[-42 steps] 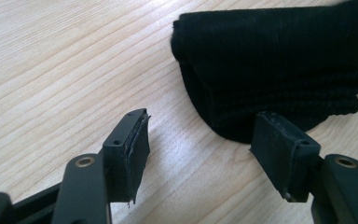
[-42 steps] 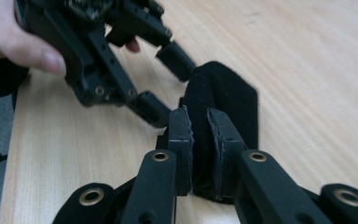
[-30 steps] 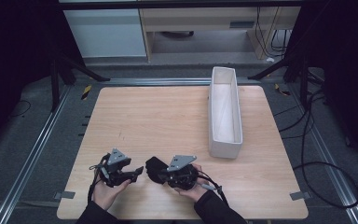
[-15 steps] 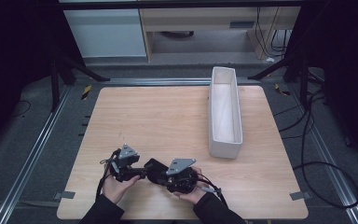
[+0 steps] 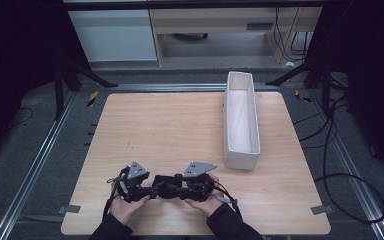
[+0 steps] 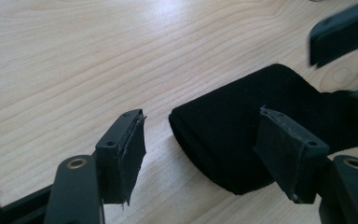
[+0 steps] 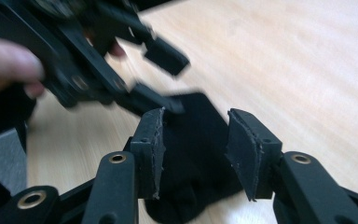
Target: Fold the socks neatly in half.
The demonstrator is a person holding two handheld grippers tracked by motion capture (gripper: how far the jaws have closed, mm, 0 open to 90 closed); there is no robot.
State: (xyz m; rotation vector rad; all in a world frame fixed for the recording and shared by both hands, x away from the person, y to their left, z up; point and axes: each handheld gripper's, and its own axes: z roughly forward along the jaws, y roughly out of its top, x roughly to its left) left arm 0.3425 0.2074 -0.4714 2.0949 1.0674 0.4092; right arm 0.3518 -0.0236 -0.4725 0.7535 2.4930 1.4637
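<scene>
wooden table (image 5: 180, 125), grey floor (image 5: 40, 165), white cabinet (image 5: 112, 35)

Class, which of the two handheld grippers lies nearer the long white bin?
The right gripper: it sits between the left gripper and the white bin. Its jaws have just been opening, the black cloth between them.

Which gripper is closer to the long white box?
Right. The right gripper is nearer the white box, below its near end; the left gripper sits farther left, across a black cloth.

On the 1 table (image 5: 170, 120): 1 black cloth (image 5: 166, 184), 1 white bin (image 5: 240, 120), 2 tools.
</scene>
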